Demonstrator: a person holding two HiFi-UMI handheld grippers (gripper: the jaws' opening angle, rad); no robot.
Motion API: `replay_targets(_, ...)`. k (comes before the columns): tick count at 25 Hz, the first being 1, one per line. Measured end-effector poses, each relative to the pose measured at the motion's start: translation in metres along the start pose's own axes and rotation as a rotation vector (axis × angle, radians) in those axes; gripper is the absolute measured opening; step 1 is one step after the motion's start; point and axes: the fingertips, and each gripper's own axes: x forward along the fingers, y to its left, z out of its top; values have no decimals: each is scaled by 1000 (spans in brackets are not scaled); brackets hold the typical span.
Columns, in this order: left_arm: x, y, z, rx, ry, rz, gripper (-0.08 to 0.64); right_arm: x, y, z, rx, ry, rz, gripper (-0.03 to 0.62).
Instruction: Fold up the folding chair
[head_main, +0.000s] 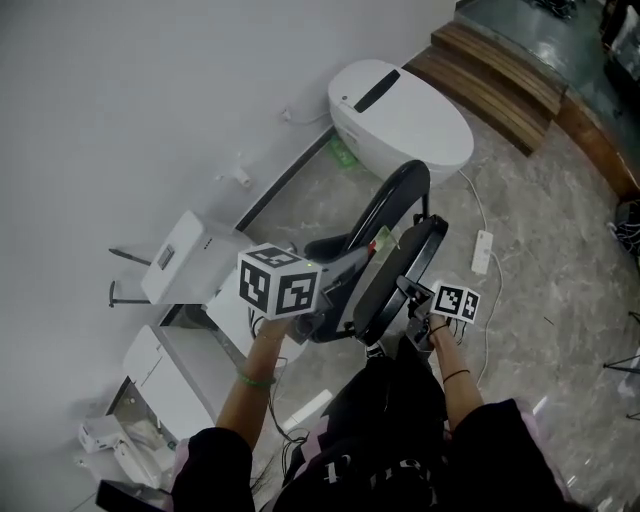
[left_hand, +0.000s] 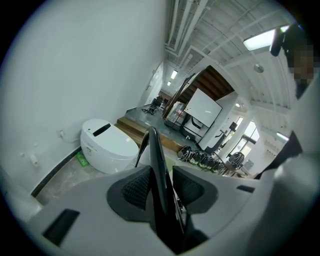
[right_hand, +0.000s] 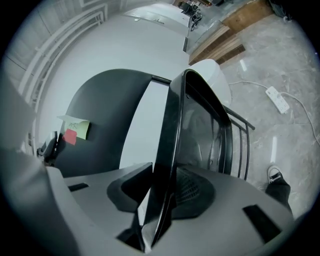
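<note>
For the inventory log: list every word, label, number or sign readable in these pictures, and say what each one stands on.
No text can be read.
Yellow-green sticky note on the back of the folding chair: handwriting, too blurred to read.
Grey label on the white box by the wall: too small to read.
Marker cubes, left and right: black-and-white patterns only, no letters.

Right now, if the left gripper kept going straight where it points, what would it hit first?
The left gripper is clamped on the folding chair, so the chair's black edge comes first. Beyond it, the white toilet lies roughly in line, though depth is unclear.
</note>
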Motion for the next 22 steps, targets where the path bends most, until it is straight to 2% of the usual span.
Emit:
replay_targets(2, 4, -8, -5, 25, 12, 34, 135, 5, 2, -2, -24, 34, 16, 121)
replay_targets(5, 1, 8, -2, 71, 39, 119, 135, 24, 10, 0, -96, 123, 25, 121)
replay_targets(8, -1, 24, 4, 48, 36, 110, 135, 35, 16, 1, -144, 220, 50, 123)
replay_targets(10, 0, 26, 5, 34, 22, 94, 126, 33, 16, 1, -136, 246, 75, 121)
replay_targets(14, -1, 26, 5, 40, 12, 107, 123, 29, 18, 1, -72, 288, 129, 104)
replay_targets(17, -1, 27, 6, 34, 14, 120, 123, 31, 17, 1, -17, 332, 119, 91)
replay_targets(22, -2, 37, 7, 0, 73, 201, 122, 38, 18, 9, -21, 399, 99, 91)
